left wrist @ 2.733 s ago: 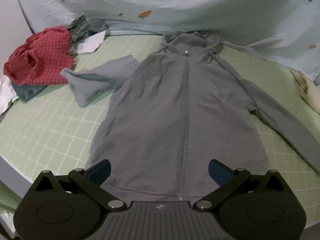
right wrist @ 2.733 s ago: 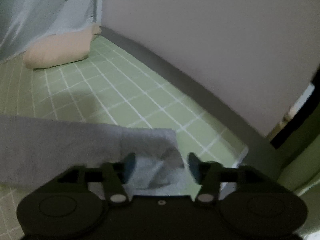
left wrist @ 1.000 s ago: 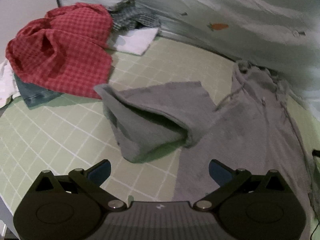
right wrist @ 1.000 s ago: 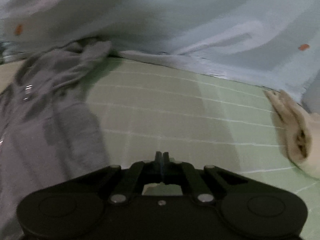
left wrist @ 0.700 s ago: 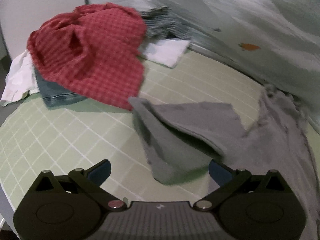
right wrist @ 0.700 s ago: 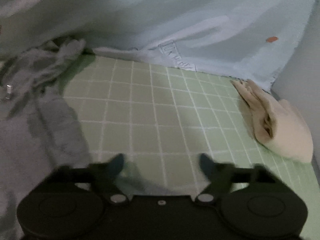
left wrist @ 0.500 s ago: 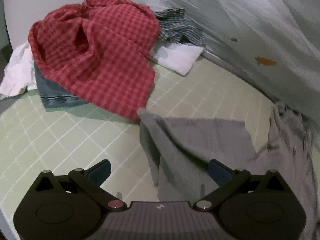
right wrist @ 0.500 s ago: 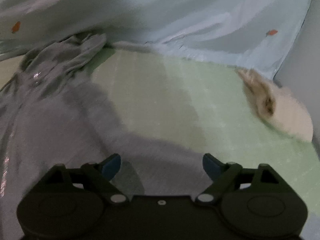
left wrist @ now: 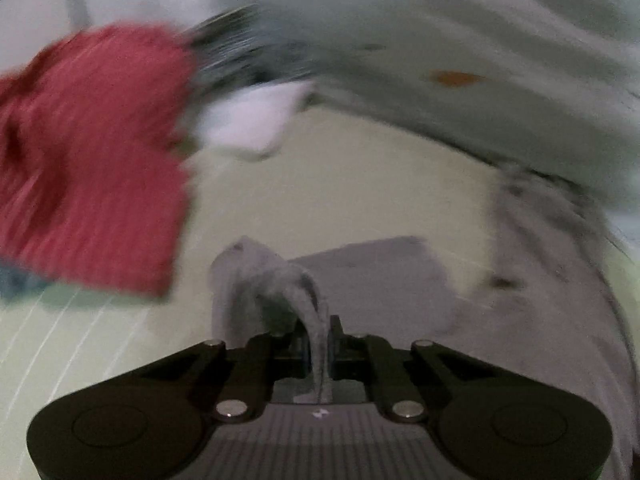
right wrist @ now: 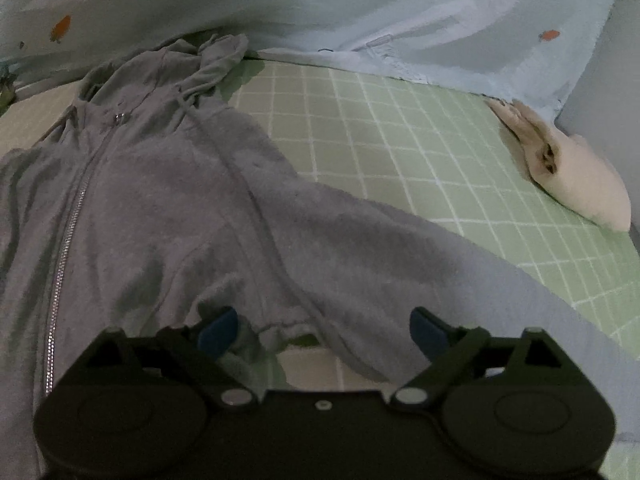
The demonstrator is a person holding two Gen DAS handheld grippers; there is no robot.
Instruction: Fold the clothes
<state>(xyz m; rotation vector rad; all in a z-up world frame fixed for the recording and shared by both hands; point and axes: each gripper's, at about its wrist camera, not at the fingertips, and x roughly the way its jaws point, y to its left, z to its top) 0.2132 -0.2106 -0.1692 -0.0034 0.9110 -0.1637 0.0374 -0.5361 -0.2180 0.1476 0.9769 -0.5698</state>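
**Left gripper closing on hoodie sleeve; right gripper spread above the other sleeve**

The grey hoodie (right wrist: 160, 208) lies front up on the green checked bed (right wrist: 400, 140), zip closed, hood toward the pale blue blanket (right wrist: 360, 8) at the far side.

Left gripper (left wrist: 318, 344): the jaws are closing, nearly together, with the cuff end of the left sleeve (left wrist: 280, 280) between them. The pads press on a bunched fold of grey cloth, which rises in a hump just ahead of the fingertips. The rest of that sleeve lies flat on the bed to the right of the gripper and joins the body of the hoodie at the picture's right edge. This view is blurred by motion.

Right gripper (right wrist: 320, 328): the jaws are opening and stand wide apart, holding nothing. The right sleeve (right wrist: 400, 248) runs across the bed directly ahead of the blue pads (right wrist: 218, 330); the armpit fold lies between them.

Beyond the left gripper a red checked garment (left wrist: 88, 160) and a white cloth (left wrist: 248, 120) lie in a heap. A cream cloth (right wrist: 568, 176) lies by the wall on the right.
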